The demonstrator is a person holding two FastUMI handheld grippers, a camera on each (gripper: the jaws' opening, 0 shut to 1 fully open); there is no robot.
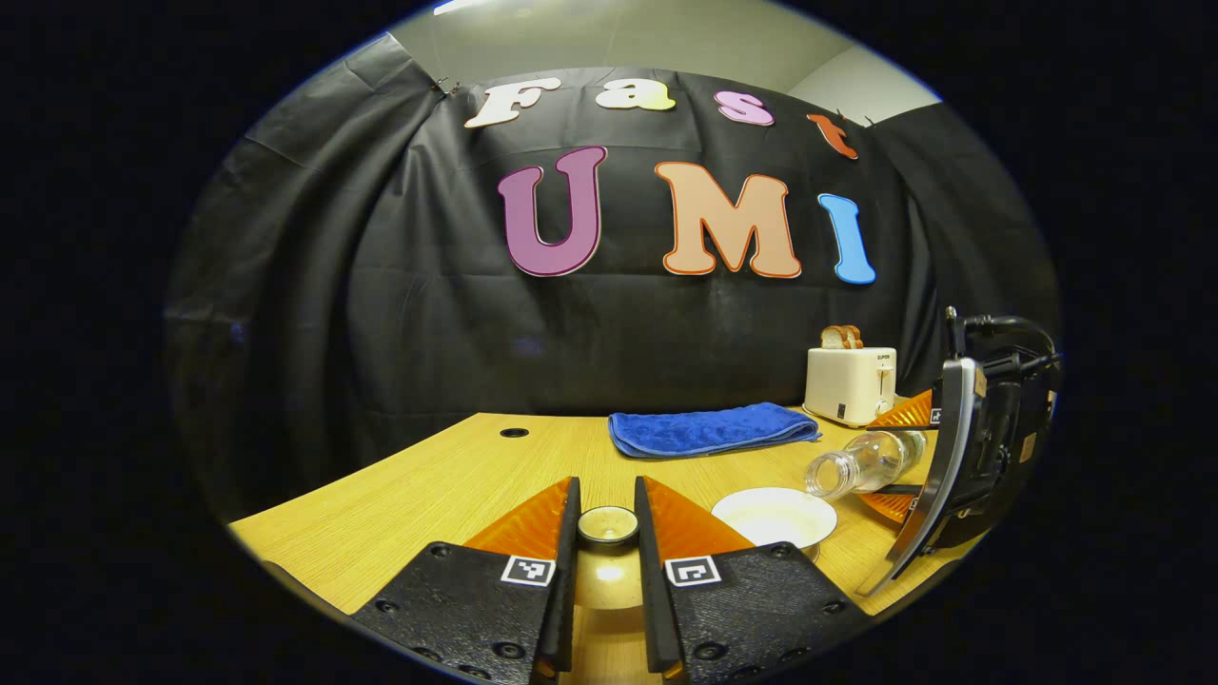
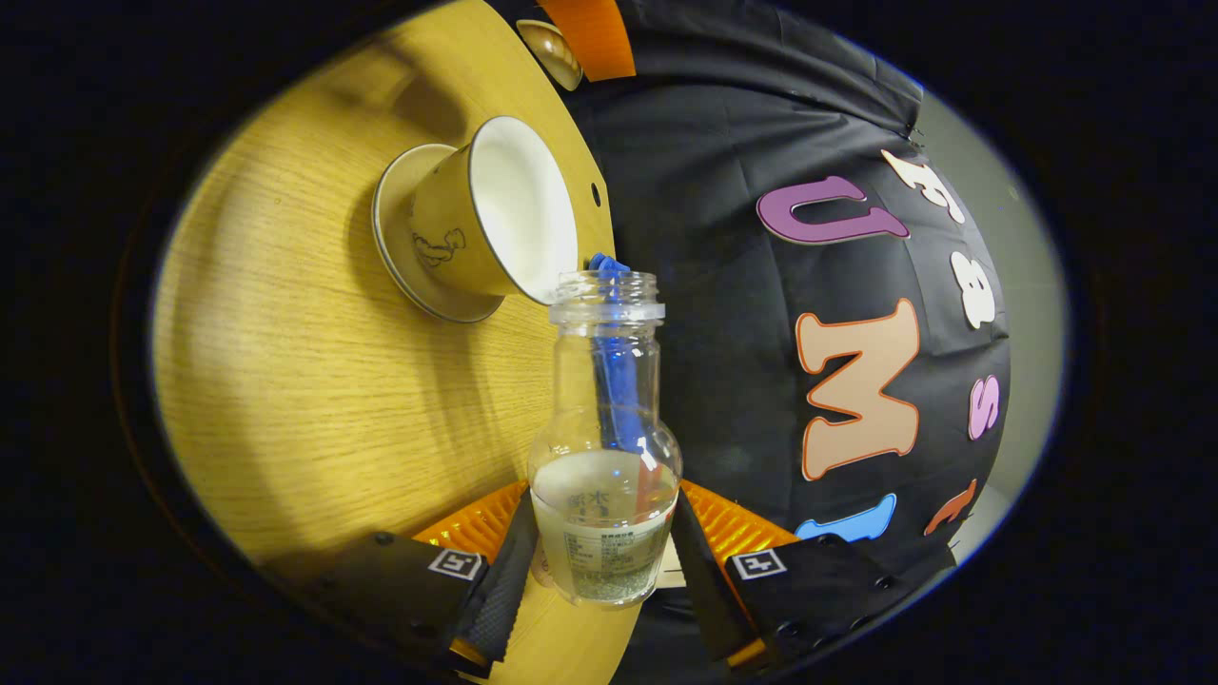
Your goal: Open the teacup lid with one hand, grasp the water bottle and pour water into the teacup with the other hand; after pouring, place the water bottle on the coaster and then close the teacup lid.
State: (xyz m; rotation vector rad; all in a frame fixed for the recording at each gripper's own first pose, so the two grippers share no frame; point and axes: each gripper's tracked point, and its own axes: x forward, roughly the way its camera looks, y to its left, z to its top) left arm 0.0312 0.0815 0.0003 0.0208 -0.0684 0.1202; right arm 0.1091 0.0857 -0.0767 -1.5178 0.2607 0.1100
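My left gripper (image 1: pixel 606 502) is shut on the knob of the teacup lid (image 1: pixel 608 526), holding it just above the wooden table (image 1: pixel 447 476). To its right stands the open teacup (image 1: pixel 774 517), white inside. Beside the cup, my right gripper (image 1: pixel 899 461) is shut on a clear water bottle (image 1: pixel 861 463), tipped on its side with the uncapped mouth toward the cup. In the right gripper view the bottle (image 2: pixel 609 381) sits between the fingers of the right gripper (image 2: pixel 605 533), a little water at its base, its mouth at the rim of the teacup (image 2: pixel 476 219) on a saucer (image 2: pixel 395 238). The lid (image 2: pixel 555 49) shows at the top.
A folded blue towel (image 1: pixel 709 430) lies at the back of the table. A white toaster (image 1: pixel 850 383) with bread in it stands at the back right. A small cable hole (image 1: pixel 514 432) marks the table's left side.
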